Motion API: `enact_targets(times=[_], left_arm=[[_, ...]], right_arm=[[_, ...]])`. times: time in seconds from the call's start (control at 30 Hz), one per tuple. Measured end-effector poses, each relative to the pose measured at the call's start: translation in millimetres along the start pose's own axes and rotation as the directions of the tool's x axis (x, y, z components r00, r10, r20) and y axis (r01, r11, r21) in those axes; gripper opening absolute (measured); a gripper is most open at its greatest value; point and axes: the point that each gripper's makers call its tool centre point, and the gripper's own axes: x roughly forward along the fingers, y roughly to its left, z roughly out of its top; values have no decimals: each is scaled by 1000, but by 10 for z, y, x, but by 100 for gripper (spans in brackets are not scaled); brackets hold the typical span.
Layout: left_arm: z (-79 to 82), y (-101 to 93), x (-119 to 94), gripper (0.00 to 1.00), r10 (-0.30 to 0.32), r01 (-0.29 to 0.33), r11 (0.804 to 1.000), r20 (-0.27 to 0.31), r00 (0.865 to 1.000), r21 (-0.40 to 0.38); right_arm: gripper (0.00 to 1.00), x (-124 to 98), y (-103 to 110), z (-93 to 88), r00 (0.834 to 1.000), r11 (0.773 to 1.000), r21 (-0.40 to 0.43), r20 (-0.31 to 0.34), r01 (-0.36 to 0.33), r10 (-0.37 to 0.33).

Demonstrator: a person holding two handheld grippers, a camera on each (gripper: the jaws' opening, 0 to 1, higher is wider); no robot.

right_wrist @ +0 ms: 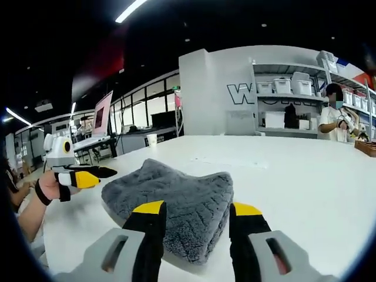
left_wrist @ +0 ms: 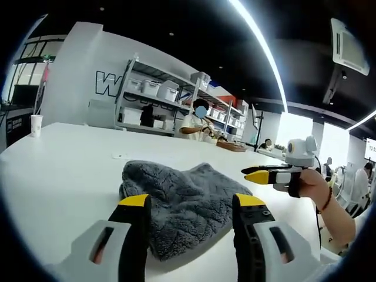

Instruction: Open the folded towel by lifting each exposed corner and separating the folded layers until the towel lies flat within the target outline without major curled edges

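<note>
One white table (left_wrist: 59, 176) carries the folded grey towel (left_wrist: 176, 202), which lies between the two grippers with its long axis running across from one to the other. Left gripper (left_wrist: 191, 202): fingers wide apart, holding nothing, tips over the towel's near edge. Right gripper (right_wrist: 194, 208): fingers likewise spread and empty, tips above the towel's near corner.

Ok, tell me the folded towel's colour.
Dark grey, plush; the folded towel shows best in the right gripper view.
</note>
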Motion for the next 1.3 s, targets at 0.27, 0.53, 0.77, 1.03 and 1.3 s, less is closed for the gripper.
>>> enact_targets(times=[0.27, 0.53, 0.77, 1.03, 1.3], left_arm=[[37, 8, 46, 53, 9, -9, 1000, 2, 1000, 4], [71, 23, 89, 53, 12, -12, 1000, 0, 1000, -1], [98, 136, 159, 53, 55, -55, 998, -6, 998, 18], [71, 190, 224, 52, 54, -54, 999, -16, 998, -7], [42, 250, 246, 51, 83, -83, 996, -15, 996, -10]], right_arm=[[37, 45, -7, -10, 1000, 1000, 19, -12, 11, -10], [35, 142, -63, 14, 999, 997, 72, -15, 33, -32], [34, 233, -60, 50, 1000, 998, 62, -9, 26, -25], [34, 306, -51, 36, 1000, 997, 68, -19, 24, -23], [36, 329, -87, -18, 998, 998, 32, -41, 46, -45]])
